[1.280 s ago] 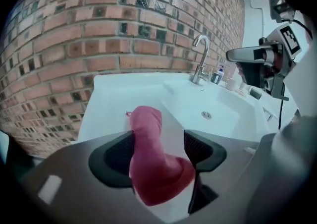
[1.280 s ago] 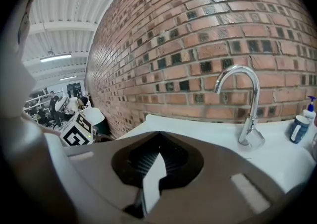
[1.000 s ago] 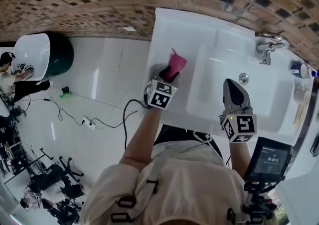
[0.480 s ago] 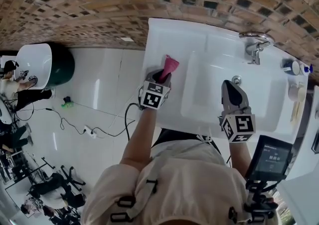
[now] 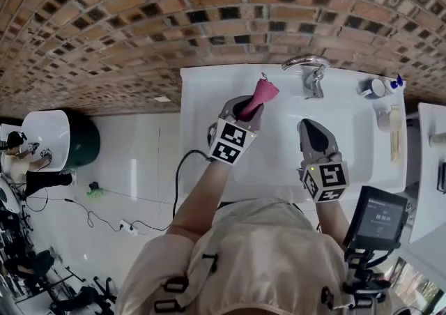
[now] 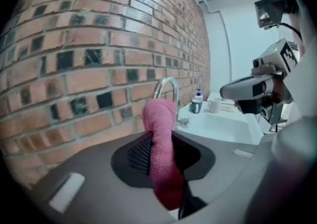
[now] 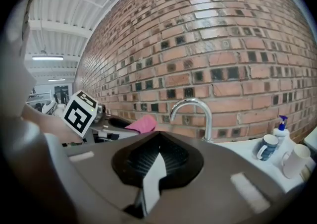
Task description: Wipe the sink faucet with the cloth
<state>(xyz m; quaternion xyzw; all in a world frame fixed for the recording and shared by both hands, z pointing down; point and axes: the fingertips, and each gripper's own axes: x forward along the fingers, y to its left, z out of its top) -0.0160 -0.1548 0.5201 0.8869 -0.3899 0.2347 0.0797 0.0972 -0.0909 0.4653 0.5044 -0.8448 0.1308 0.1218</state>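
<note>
The cloth, on which the left gripper's jaws have just been closed tight, has been lifted from the sink's left rim to just beside the faucet, so wiping can likely be begun; the right gripper is held shut, empty.

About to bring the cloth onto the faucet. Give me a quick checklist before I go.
1. Left gripper holding the cloth: ok; its jaws have just been closing, with the cloth pinched between them.
2. Cloth sticking out past the jaws: ok.
3. Cloth touching the faucet: not ok, they are apart.
4. Right gripper out of the way: ok; shut, empty, above the sink.
5. Mug clear of the faucet: ok, off to the side.
</note>
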